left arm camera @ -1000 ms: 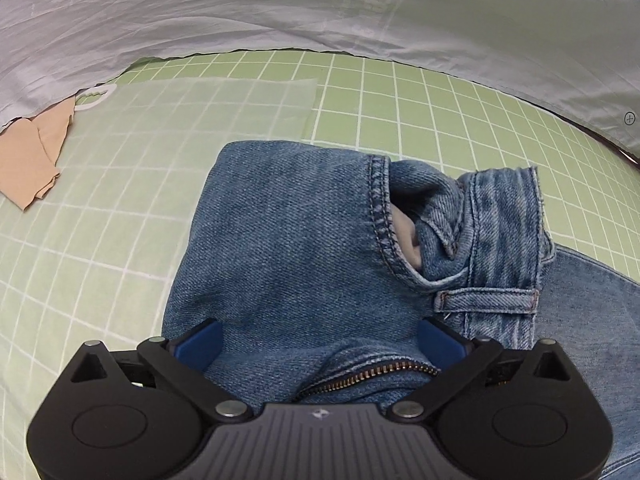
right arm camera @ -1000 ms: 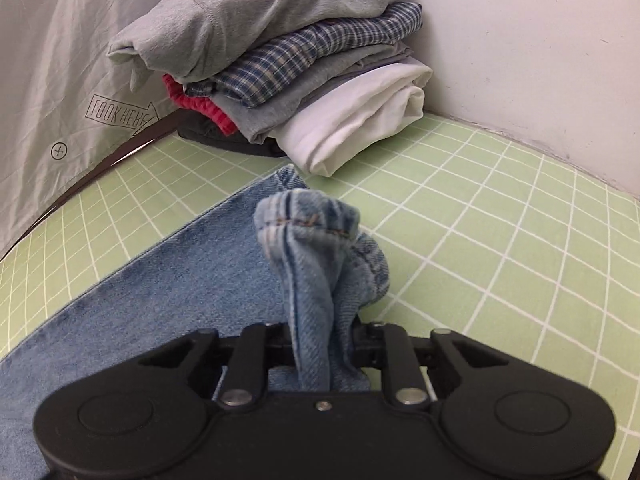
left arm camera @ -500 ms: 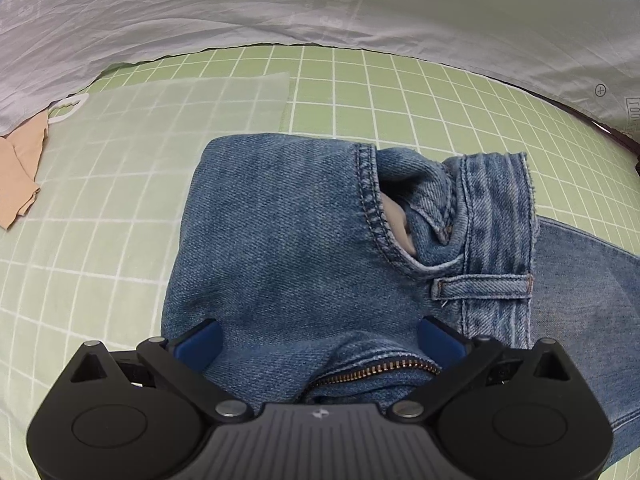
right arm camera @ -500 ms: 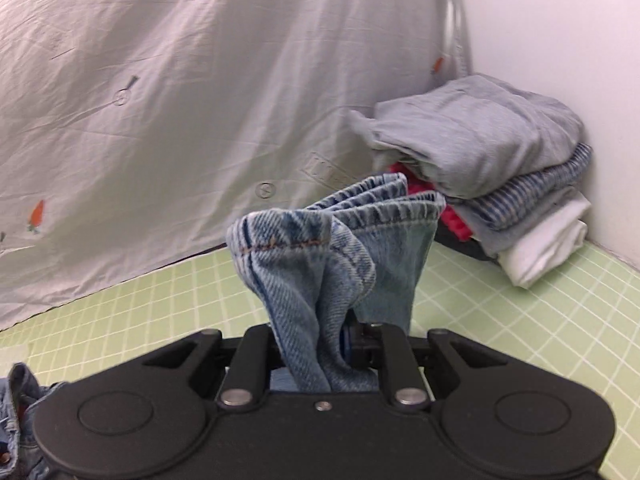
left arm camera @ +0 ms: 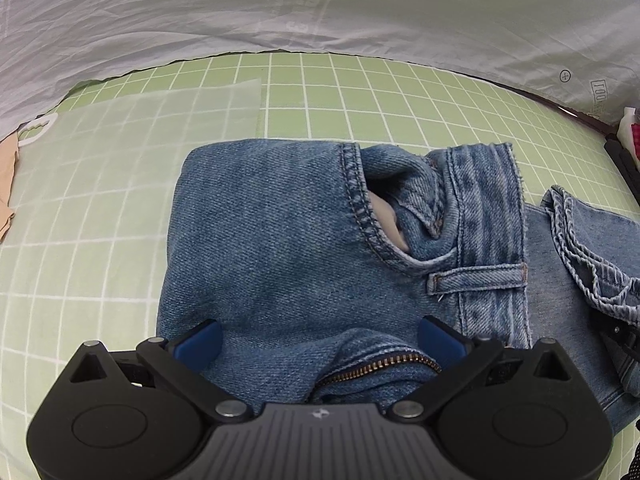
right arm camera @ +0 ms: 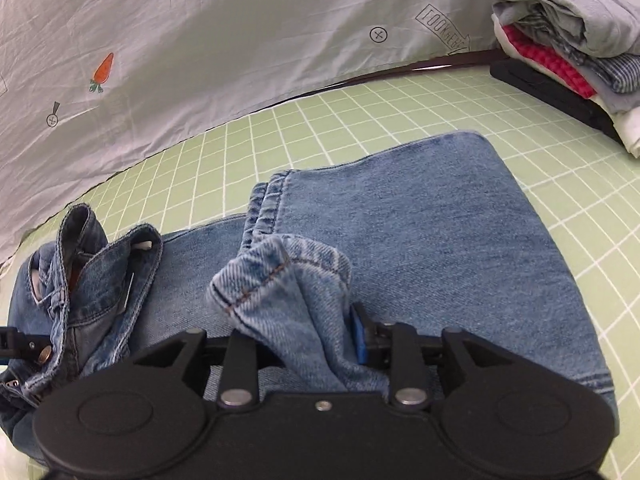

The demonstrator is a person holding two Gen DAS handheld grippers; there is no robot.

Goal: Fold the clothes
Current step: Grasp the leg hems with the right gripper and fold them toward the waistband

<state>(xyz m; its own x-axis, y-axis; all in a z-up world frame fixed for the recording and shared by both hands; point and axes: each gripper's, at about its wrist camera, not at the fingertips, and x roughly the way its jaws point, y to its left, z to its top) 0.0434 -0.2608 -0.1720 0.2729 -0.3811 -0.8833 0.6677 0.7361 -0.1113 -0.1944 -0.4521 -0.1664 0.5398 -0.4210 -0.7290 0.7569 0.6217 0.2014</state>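
Note:
Blue jeans [left arm camera: 280,240] lie on the green gridded mat [left arm camera: 100,208], waistband and pocket to the right, zipper [left arm camera: 380,364] near the camera. My left gripper [left arm camera: 320,340] stands open over the fly, its blue pads [left arm camera: 200,344] wide apart on the denim. In the right wrist view the leg is folded back on itself [right arm camera: 440,220], its hem [right arm camera: 280,276] lying close to the waistband [right arm camera: 92,264]. The bunched hem sits between the jaws of my right gripper [right arm camera: 300,336], which are opening. The hem [left arm camera: 580,248] also shows at the left view's right edge.
A stack of folded clothes [right arm camera: 568,32] rests on a black slab [right arm camera: 552,92] at the far right. A white sheet with carrot prints [right arm camera: 200,40] borders the mat's far side. A beige cloth [left arm camera: 6,184] and a translucent plastic sheet [left arm camera: 140,128] lie at the left.
My right gripper carried the hem away from the clothes stack and over to the waistband, doubling the leg, and its jaws have widened. The left gripper stayed on the fly, rolling slightly.

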